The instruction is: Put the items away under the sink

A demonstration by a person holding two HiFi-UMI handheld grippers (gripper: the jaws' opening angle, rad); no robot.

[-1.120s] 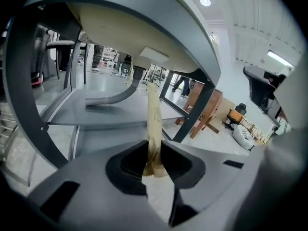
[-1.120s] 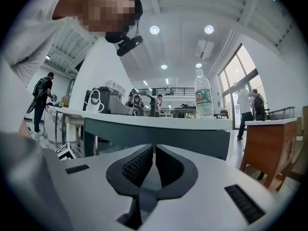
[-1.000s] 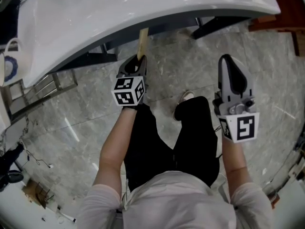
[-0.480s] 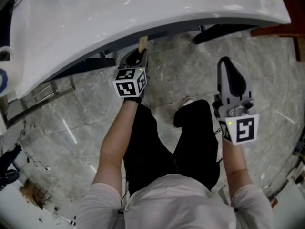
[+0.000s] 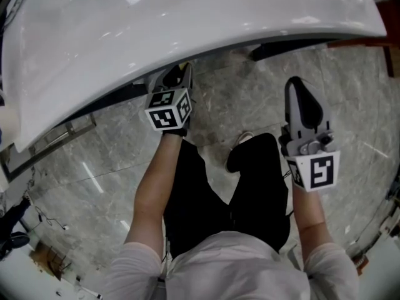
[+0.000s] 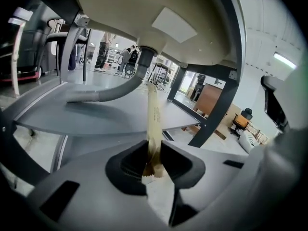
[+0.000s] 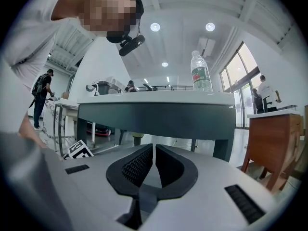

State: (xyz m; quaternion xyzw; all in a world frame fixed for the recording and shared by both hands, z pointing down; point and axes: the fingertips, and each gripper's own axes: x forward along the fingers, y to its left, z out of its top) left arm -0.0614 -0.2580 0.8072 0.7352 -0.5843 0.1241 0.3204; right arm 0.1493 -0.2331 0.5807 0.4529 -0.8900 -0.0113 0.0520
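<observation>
Sachet (image 6: pixel 153 114) in left tongs (image 6: pixel 153 157); drain hose (image 6: pixel 108 93) behind.

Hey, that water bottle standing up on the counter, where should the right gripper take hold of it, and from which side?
Grip the water bottle around its labelled middle, coming in level from the near side. It stands upright on the counter, tall and round, so a sideways pinch there should hold steadiest. The right gripper is shut and must open first.

L gripper (image 5: pixel 181 74) w/ sachet (image 6: pixel 153 119) moved further under sink (image 5: pixel 187 17) rim; sachet tip now hidden overhead.
</observation>
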